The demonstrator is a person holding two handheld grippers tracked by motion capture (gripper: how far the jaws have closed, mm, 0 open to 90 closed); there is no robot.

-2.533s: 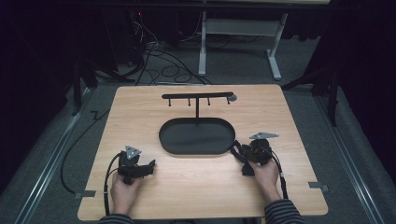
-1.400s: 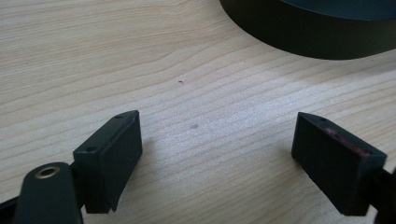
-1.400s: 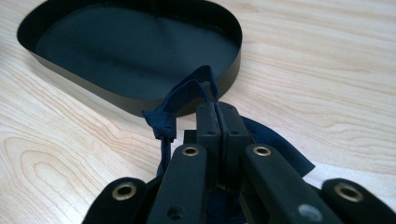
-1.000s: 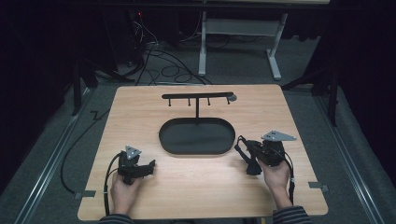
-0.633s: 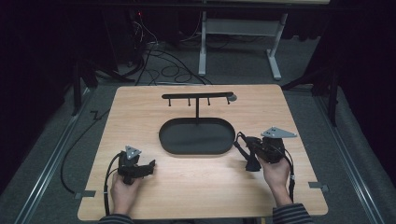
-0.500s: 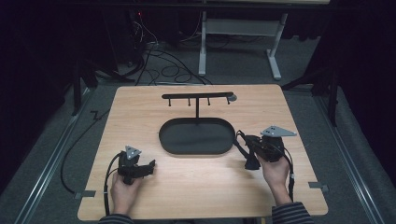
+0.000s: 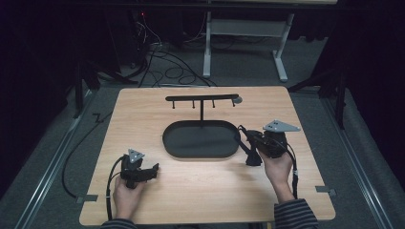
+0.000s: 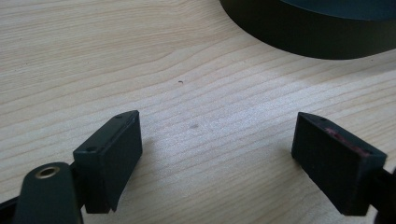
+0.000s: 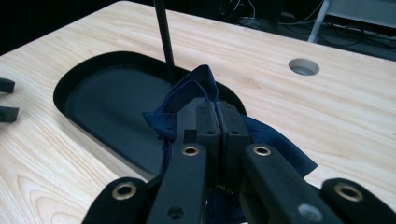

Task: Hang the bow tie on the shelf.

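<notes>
A dark blue cloth (image 9: 187,91) is bunched between the black jaws of my right gripper (image 9: 217,115), which is shut on it. In the high view the right gripper (image 7: 244,137) hovers at the right end of the black oval tray (image 7: 200,153), and the cloth (image 7: 251,156) hangs beneath it. A thin post (image 9: 163,37) rises from the tray (image 9: 105,142) to a T-shaped rack (image 7: 203,98). My left gripper (image 7: 152,171) rests open on the wood at the front left, nothing between its fingers (image 8: 112,156). The tray's wall (image 8: 303,35) lies just beyond the left gripper (image 8: 219,161).
The wooden table (image 7: 143,119) has a round cable hole (image 9: 303,66) at the back right. Cables trail from both grippers off the front edge. Dark carpet, floor cables and a desk frame (image 7: 248,28) lie beyond the far edge.
My right gripper drew away to the right of the tray, then edged back left and slightly farther up the table to its right end, cloth still held. The left gripper has not moved.
</notes>
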